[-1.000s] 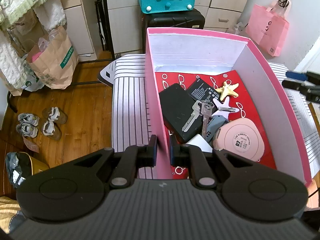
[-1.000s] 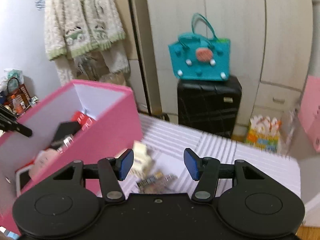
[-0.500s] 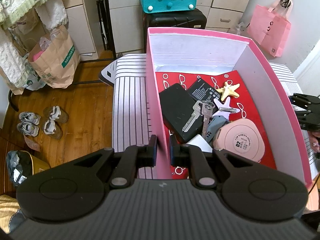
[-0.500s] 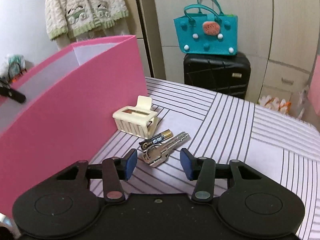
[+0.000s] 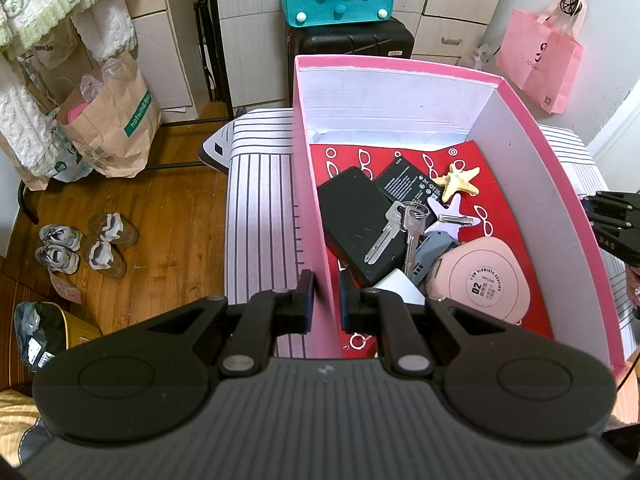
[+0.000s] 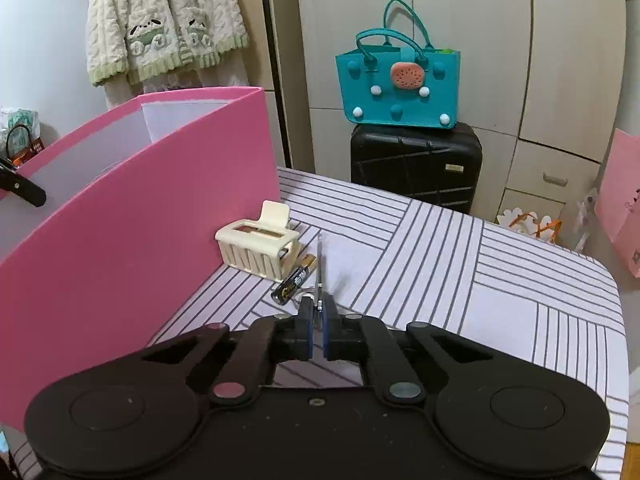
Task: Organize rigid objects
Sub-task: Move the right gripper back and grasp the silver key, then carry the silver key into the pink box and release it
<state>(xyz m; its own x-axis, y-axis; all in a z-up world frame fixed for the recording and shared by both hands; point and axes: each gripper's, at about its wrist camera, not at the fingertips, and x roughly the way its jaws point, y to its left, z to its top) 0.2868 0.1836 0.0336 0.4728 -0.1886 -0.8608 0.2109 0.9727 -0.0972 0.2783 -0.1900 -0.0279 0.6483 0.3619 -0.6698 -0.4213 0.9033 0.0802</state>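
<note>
My left gripper (image 5: 323, 300) is shut on the near left wall of the pink box (image 5: 310, 184). Inside lie a black case (image 5: 352, 216), keys (image 5: 394, 232), a yellow starfish (image 5: 460, 182) and a pink round case (image 5: 486, 284). In the right wrist view my right gripper (image 6: 318, 320) is shut on a silver key (image 6: 319, 268), held edge-up just above the striped table (image 6: 460, 264). A battery (image 6: 294, 279) and a cream hair claw (image 6: 258, 246) lie just beyond it, beside the pink box (image 6: 132, 216).
A teal bag (image 6: 400, 84) sits on a black suitcase (image 6: 416, 168) behind the table. A pink bag (image 5: 538, 60) hangs at the right. Paper bags (image 5: 108, 116) and shoes (image 5: 84, 244) are on the wood floor at the left.
My right gripper has dropped to the table beside the box and closed on the key, which now stands on edge. The left gripper has stayed clamped on the box wall.
</note>
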